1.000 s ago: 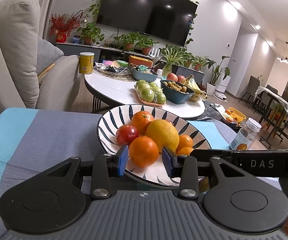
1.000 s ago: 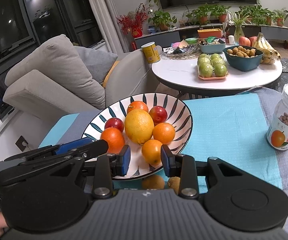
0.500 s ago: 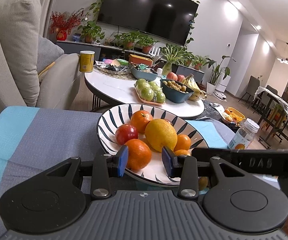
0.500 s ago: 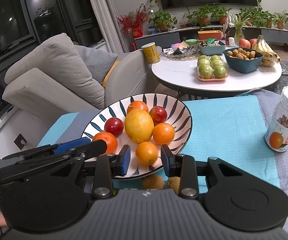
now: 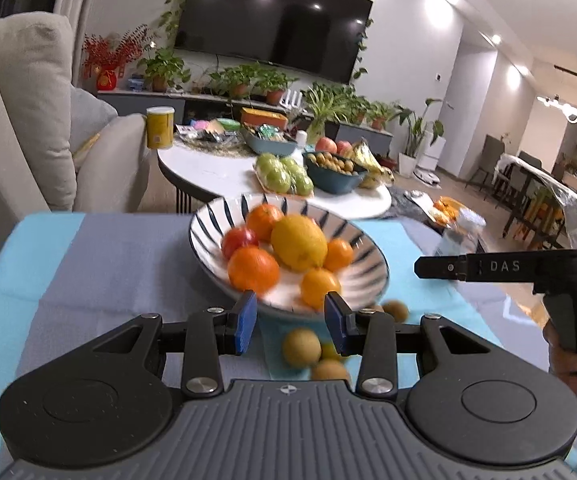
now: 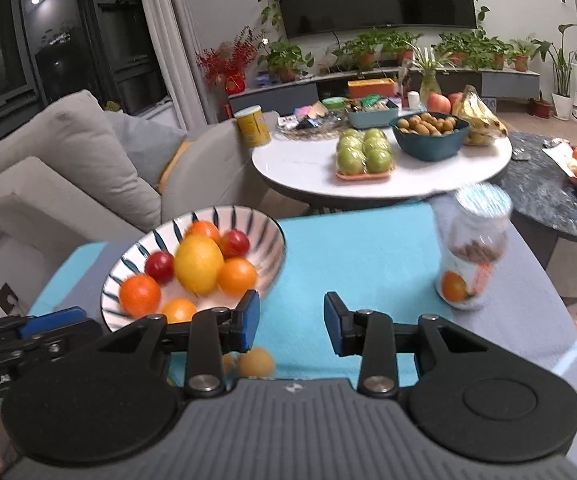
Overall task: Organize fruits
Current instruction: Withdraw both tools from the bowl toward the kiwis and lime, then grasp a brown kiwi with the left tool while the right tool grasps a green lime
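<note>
A blue-striped white bowl (image 5: 364, 276) (image 6: 266, 240) stands on the blue and grey cloth and holds a large lemon (image 5: 298, 242) (image 6: 198, 264), several oranges (image 5: 253, 269) (image 6: 140, 295) and two red fruits (image 5: 238, 240) (image 6: 159, 266). My left gripper (image 5: 289, 322) is open just short of the bowl's near rim, nothing between its pads. Small brown fruits (image 5: 301, 347) (image 6: 256, 362) lie on the cloth under it. My right gripper (image 6: 292, 320) is open over bare cloth to the right of the bowl. Its finger (image 5: 448, 267) shows side-on in the left wrist view.
A clear bottle (image 6: 472, 256) (image 5: 458, 236) with an orange on its label stands on the cloth at the right. Beyond the cloth's far edge are a white round table (image 6: 300, 168) with green apples, a teal bowl and bananas, a grey sofa (image 6: 68, 160) and a dark marble table (image 6: 548, 200).
Both grippers have drawn back from the bowl. The right one has swung right, so the bowl now sits to its left. Small brown fruits have come into the left wrist view.
</note>
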The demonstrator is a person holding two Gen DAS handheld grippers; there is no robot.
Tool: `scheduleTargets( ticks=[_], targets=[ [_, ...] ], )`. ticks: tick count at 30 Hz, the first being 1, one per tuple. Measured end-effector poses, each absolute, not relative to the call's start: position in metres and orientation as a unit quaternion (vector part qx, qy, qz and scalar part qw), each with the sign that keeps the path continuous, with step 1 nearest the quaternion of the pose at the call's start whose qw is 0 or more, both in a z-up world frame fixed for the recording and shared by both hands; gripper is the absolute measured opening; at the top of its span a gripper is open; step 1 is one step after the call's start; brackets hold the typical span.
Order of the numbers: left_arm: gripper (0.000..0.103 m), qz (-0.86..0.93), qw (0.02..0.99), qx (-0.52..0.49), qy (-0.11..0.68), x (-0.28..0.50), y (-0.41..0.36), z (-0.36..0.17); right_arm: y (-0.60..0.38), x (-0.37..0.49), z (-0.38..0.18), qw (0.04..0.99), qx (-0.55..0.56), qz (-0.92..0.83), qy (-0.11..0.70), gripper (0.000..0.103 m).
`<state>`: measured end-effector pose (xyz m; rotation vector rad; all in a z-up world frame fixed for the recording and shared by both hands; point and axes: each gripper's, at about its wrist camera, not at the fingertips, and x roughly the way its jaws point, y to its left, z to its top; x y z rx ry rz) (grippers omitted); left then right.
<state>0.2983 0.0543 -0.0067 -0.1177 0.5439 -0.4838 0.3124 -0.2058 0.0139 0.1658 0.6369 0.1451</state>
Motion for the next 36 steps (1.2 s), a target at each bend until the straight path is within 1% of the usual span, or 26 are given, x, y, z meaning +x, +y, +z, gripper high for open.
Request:
scheduleTargets(
  ticks=[11,22,24,26,36],
  targets=[
    [0.035,-0.249,0.923,-0.053,0.289,0.283,0.049,-0.023,-0.220,0.289,-0.010,0.930,0.097,0.061,0.348,0.052],
    [0.035,-0.258,0.915,-0.047,0.308,0.282,0.041,-0.033,-0.213,0.280,-0.016,0.935,0.065,0.060,0.344,0.052],
    [0.032,-0.260,0.915,-0.052,0.304,0.281,0.041,-0.032,-0.212,0.280,-0.017,0.935,0.062,0.062,0.343,0.052],
    [0.025,-0.265,0.911,-0.058,0.312,0.283,0.042,-0.034,-0.211,0.280,-0.017,0.936,0.055,0.063,0.342,0.052],
    [0.025,-0.275,0.909,-0.066,0.306,0.281,0.044,-0.033,-0.201,0.275,-0.018,0.940,0.012,0.069,0.333,0.052]
  ],
)
